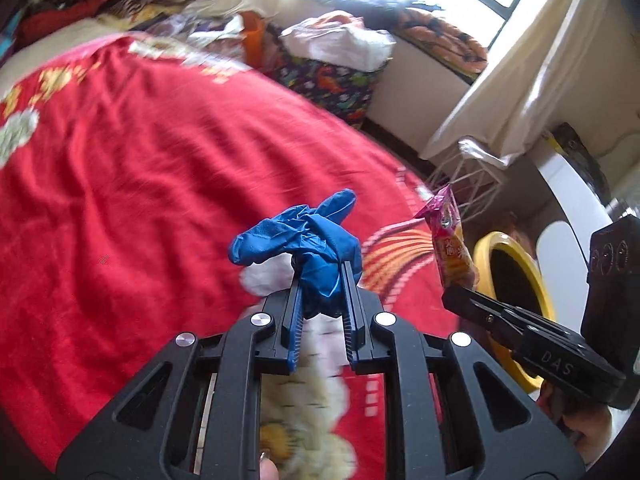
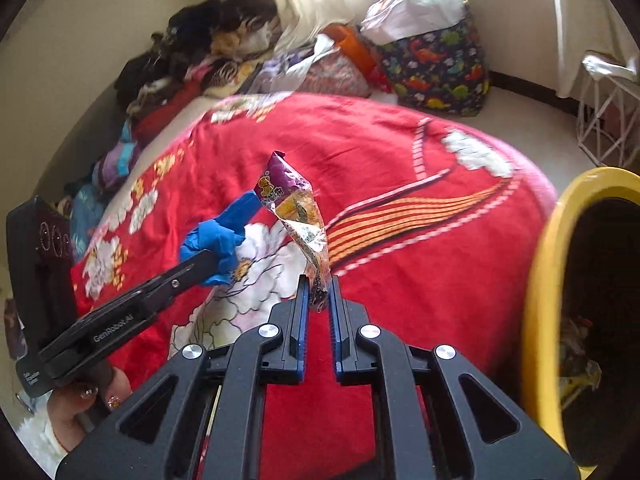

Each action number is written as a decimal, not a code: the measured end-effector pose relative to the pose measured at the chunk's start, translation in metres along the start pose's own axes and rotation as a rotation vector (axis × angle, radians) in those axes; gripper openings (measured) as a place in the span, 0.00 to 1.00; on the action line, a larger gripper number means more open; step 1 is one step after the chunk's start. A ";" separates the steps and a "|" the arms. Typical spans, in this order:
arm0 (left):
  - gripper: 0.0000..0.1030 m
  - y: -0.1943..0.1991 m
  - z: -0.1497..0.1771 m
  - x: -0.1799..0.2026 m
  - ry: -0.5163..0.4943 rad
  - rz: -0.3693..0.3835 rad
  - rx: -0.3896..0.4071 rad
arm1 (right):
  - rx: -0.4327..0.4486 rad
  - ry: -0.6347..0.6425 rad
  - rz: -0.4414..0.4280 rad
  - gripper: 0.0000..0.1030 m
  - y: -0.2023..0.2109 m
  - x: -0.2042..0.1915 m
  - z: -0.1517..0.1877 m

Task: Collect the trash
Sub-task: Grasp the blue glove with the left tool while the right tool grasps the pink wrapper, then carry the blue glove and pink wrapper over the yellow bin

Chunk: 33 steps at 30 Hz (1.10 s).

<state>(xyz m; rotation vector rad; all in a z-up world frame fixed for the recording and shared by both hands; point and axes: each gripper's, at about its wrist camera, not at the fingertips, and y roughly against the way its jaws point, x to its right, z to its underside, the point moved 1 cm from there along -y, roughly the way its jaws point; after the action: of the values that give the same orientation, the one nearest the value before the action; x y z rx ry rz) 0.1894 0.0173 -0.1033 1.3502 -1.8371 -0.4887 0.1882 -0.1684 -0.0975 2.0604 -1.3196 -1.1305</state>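
Observation:
My left gripper (image 1: pixel 322 276) is shut on a crumpled blue glove (image 1: pixel 304 236), held just above the red flowered bedspread (image 1: pixel 140 184). My right gripper (image 2: pixel 319 280) is shut on the lower end of a purple and orange snack wrapper (image 2: pixel 294 204), which sticks up from its fingers. In the left wrist view the right gripper (image 1: pixel 460 292) appears at the right with the snack wrapper (image 1: pixel 450 236) above it. In the right wrist view the left gripper (image 2: pixel 208 258) comes in from the left with the blue glove (image 2: pixel 220 236). A yellow-rimmed bin (image 2: pixel 548 280) stands at the right beside the bed.
A dinosaur-print bag (image 2: pixel 440 64) stuffed with white plastic sits on the floor beyond the bed. Piled clothes (image 2: pixel 192 56) lie at the bed's far side. A white wire stand (image 2: pixel 608 120) is near the curtain. Some trash lies inside the bin (image 2: pixel 576 356).

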 end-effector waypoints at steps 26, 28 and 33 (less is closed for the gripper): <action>0.11 0.010 -0.002 0.131 -0.229 0.130 0.028 | 0.181 -0.140 0.087 0.09 0.107 0.082 0.012; 0.11 0.011 0.000 0.137 -0.240 0.137 0.030 | 0.192 -0.146 0.101 0.09 0.113 0.086 0.014; 0.11 0.009 0.003 0.157 -0.279 0.155 0.028 | 0.214 -0.176 0.134 0.09 0.126 0.104 0.020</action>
<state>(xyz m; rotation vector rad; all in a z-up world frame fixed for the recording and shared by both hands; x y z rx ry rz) 0.1621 -0.1242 -0.0412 1.1929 -2.1640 -0.5949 0.1265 -0.3166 -0.0595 2.0184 -1.7034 -1.1775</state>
